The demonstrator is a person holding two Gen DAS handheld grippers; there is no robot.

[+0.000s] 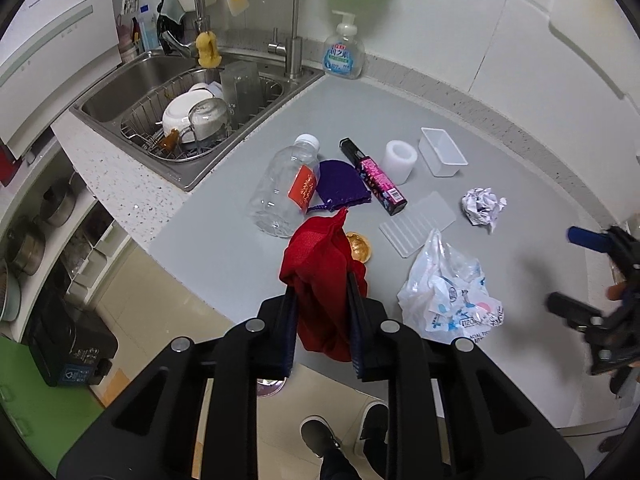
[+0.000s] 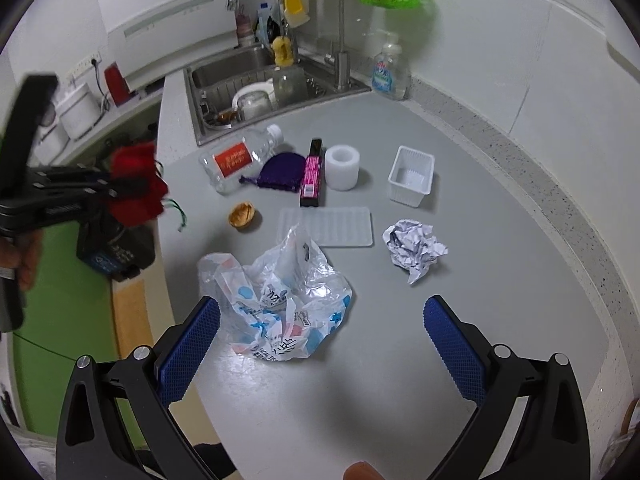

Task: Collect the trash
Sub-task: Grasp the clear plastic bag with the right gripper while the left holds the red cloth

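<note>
While the left tongs point(image 1: 322, 300) pinch a red cloth pouch point(image 1: 320, 272) between their dark pads and hold it clear of the grey surface point(image 1: 224, 240), the right tongs point(image 2: 322, 340) hang spread wide with nothing between their blue pads. From the right wrist view the pouch point(image 2: 136, 188) shows off the surface's left edge, bunched in the left tongs point(image 2: 116, 190), with a thin green cord dangling from it.

A crumpled plastic bag point(image 2: 280, 304) with blue and pink print lies on the surface directly ahead of the right tongs, nearer their left pad. A ball of crumpled paper point(image 2: 412, 246) sits to its right, apart from it. Behind the bag lies a flat ribbed white lid point(image 2: 326, 226), and left of that a small brown shell-like scrap point(image 2: 244, 216).

Farther back, in a loose row, lie a clear bottle point(image 2: 240, 158) on its side with a red label, a purple pouch point(image 2: 282, 172), a black and pink box point(image 2: 314, 172), a white cylinder point(image 2: 341, 168) and an empty white plastic tray point(image 2: 412, 176). The purple pouch touches the box; the tray stands apart.

A steel sink point(image 2: 276, 80) with dishes in a rack occupies the back left corner, with a soap dispenser point(image 2: 390, 68) beside it.
</note>
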